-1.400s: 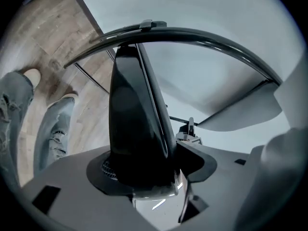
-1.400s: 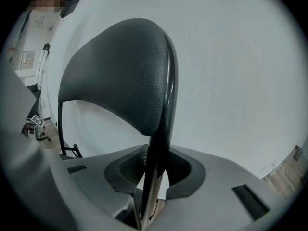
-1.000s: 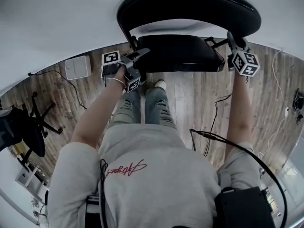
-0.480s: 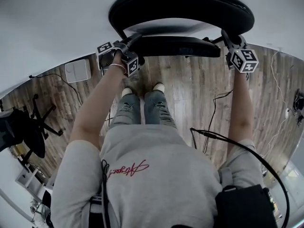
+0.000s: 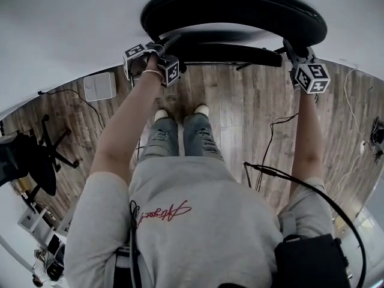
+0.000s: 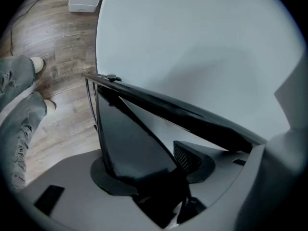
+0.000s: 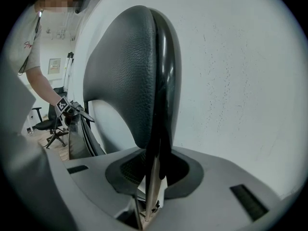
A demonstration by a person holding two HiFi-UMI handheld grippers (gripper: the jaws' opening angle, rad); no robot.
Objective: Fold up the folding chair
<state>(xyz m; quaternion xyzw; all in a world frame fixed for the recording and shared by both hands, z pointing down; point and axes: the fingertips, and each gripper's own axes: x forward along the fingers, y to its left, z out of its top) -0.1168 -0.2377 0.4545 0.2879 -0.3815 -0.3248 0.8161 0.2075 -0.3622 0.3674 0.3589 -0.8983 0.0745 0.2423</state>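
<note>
- Left tongs (image 6: 154, 170) are clamped on a corner of the seat (image 6: 125, 138). Right tongs (image 7: 154, 177) are pinched close together on the thin rim of the backrest (image 7: 120, 81), at the upper right of the head view.
- The black folding chair (image 5: 234, 5) stands at the top centre of the head view, against a pale wall (image 5: 60, 29) and on a wooden floor (image 5: 240, 113).
- Its backrest is the wide dark oval. The seat shows just below it as a thin strip, nearly edge-on, so it appears swung most of the way up.
- In the left gripper view a wedge of wall shows between the seat and the frame bar (image 6: 168, 109), so the fold looks well along but not closed.
- What seems left is to press the seat flat against the back, then release both grips.
</note>
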